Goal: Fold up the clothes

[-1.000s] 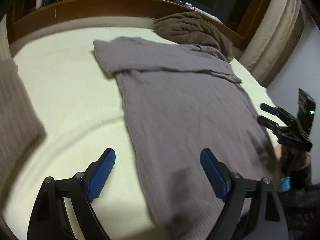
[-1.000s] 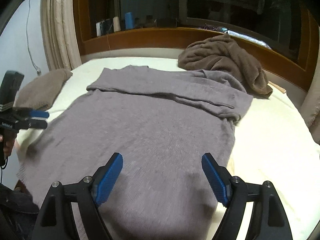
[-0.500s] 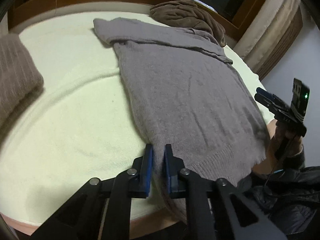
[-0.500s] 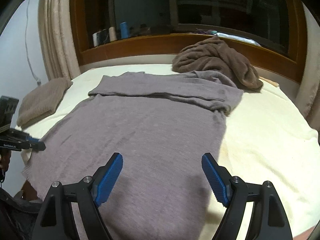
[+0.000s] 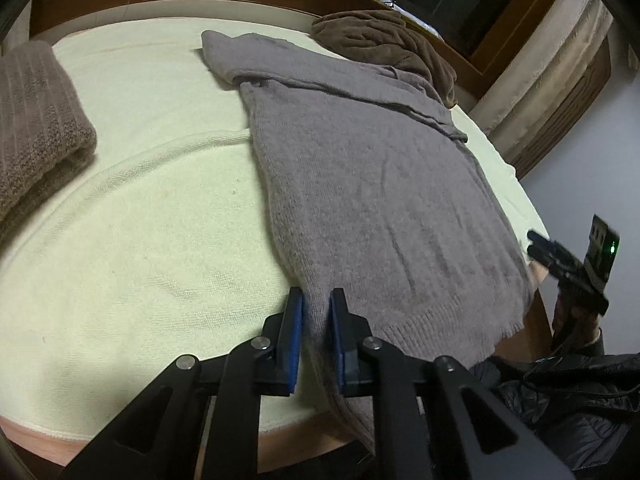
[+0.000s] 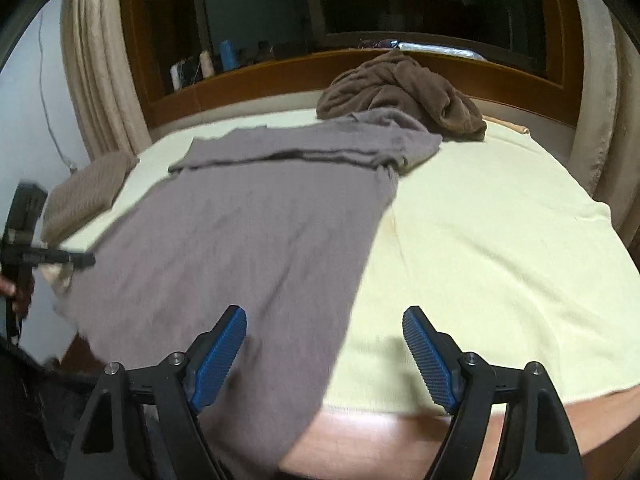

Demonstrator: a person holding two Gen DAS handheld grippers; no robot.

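Observation:
A grey-mauve knit sweater (image 5: 372,200) lies flat on the bed with its sleeves folded across the far end. Its hem reaches the near edge and hangs over it. My left gripper (image 5: 317,322) is shut on the hem's left corner, and cloth bunches between the blue pads. In the right wrist view the left gripper (image 6: 80,259) appears side-on at the sweater's (image 6: 248,232) left edge. My right gripper (image 6: 326,354) is open above the hem's right side, with the sweater's right edge running between its fingers. It also shows at the far right of the left wrist view as the right gripper (image 5: 538,239).
The bed has a cream cover (image 5: 140,220) (image 6: 480,240). A crumpled brown garment (image 5: 384,44) (image 6: 400,92) lies by the wooden headboard (image 6: 260,76). At the bed's left side rests a folded ribbed knit (image 5: 36,120) (image 6: 88,188). Curtains hang at both sides.
The left gripper went from open to shut on the hem's left corner. Both grippers drew back toward the near bed edge, and the hem now hangs over it. The right gripper stayed open.

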